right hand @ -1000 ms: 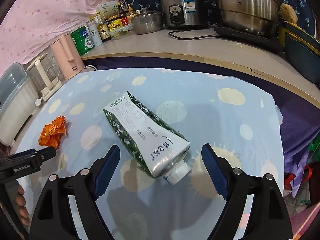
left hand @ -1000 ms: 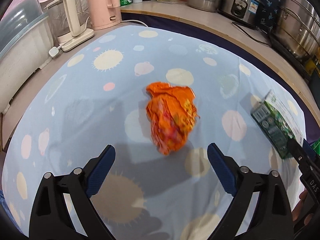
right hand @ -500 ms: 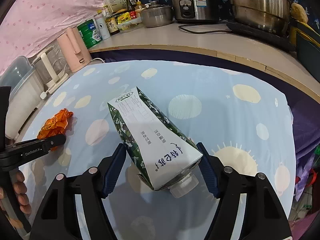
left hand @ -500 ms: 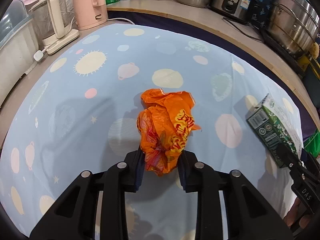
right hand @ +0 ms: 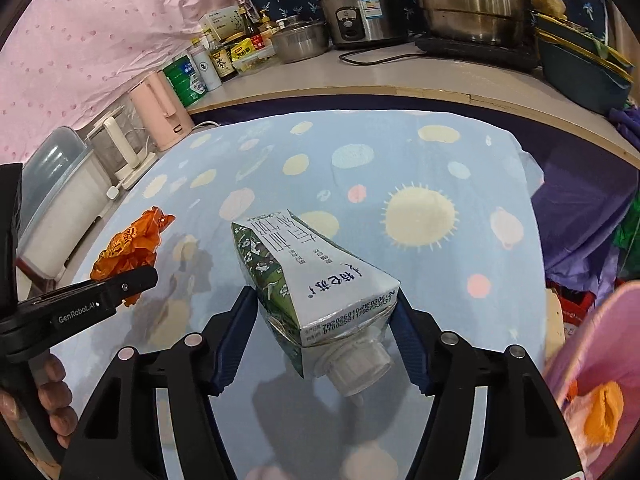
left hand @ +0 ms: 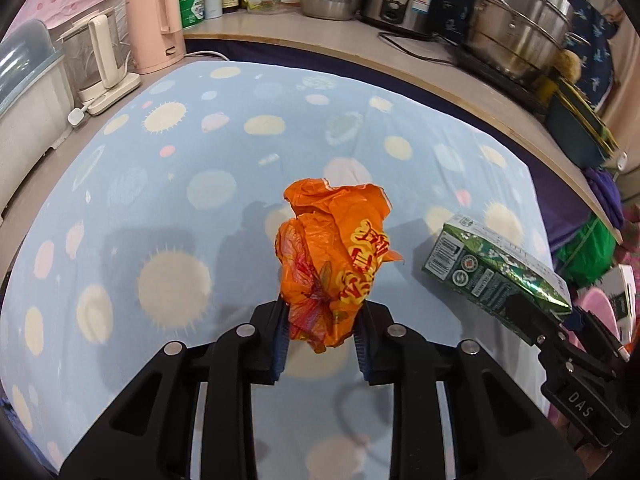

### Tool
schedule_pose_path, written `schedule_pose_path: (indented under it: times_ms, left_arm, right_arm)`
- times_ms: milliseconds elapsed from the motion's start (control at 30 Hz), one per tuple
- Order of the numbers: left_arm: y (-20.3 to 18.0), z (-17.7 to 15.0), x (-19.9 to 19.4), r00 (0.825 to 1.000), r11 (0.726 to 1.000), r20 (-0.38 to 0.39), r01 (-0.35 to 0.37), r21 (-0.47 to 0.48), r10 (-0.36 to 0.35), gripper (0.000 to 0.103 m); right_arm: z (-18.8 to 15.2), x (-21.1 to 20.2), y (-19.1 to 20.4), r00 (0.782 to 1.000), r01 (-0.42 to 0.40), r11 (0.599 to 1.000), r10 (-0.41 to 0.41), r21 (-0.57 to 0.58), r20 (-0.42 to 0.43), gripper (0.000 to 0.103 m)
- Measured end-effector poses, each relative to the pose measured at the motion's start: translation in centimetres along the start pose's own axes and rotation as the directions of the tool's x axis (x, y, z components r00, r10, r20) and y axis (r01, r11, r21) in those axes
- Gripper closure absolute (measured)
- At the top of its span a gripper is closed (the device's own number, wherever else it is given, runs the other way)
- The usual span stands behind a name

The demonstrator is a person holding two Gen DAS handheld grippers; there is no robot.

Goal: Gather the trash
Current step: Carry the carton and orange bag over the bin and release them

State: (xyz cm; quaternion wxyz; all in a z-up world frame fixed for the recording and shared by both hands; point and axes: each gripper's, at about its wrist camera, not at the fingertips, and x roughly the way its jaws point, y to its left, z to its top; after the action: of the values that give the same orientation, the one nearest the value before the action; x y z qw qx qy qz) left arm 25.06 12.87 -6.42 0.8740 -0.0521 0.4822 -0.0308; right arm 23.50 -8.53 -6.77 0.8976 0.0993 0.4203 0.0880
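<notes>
Orange and crumpled, a plastic wrapper (left hand: 336, 264) sits pinched between the blue pads of the left gripper (left hand: 320, 340), whose jaws are closed tight on its lower end so that the rest of it stands up above the fingers. It is held over the middle of a table spread with a pale blue cloth (left hand: 168, 208) printed with suns and coloured dots. To its right, a green and white drink carton (right hand: 308, 276) is clamped in the right gripper (right hand: 324, 320), the jaws drawn in against both sides of the carton near its capped end, with the white screw cap (right hand: 356, 364) pointing back toward the camera and the flat bottom pointing toward the far edge of the table. In the left wrist view the carton (left hand: 492, 272) appears tilted above the cloth near the table's right edge, just beside the wrapper but not touching it. A person's hand (right hand: 52, 392) grips the left tool at the lower left of the right wrist view. Past the far edge of the table runs a counter (right hand: 400, 80) carrying a pink kettle (left hand: 154, 24), bottles and jars, a rice cooker (right hand: 360, 8) and large steel pots (left hand: 520, 20). A white and clear plastic bin (left hand: 24, 112) stands off the table's left edge.
</notes>
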Motion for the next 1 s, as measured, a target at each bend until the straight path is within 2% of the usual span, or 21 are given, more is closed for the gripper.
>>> schedule_pose_path:
  times_ms: [233, 533, 1000]
  left_arm:
    - [-3.2, -5.2, -3.5, 0.999, 0.997, -0.025, 0.047, 0.060, -0.045, 0.077]
    - [-6.8, -9.7, -7.0, 0.996, 0.986, -0.031, 0.087, 0.140, -0.083, 0.077]
    - [-12.4, -12.5, -9.7, 0.991, 0.960, -0.036, 0.137, 0.244, -0.132, 0.077]
  right_arm:
    - [-4.2, -5.7, -1.9, 1.000, 0.013, 0.998, -0.014, 0.060, 0.018, 0.043]
    - [-8.4, -11.9, -4.1, 0.998, 0.028, 0.993, -0.035, 0.117, 0.057, 0.044]
    - [-11.0, -17.3, -7.2, 0.990, 0.037, 0.978, -0.064, 0.204, 0.129, 0.047]
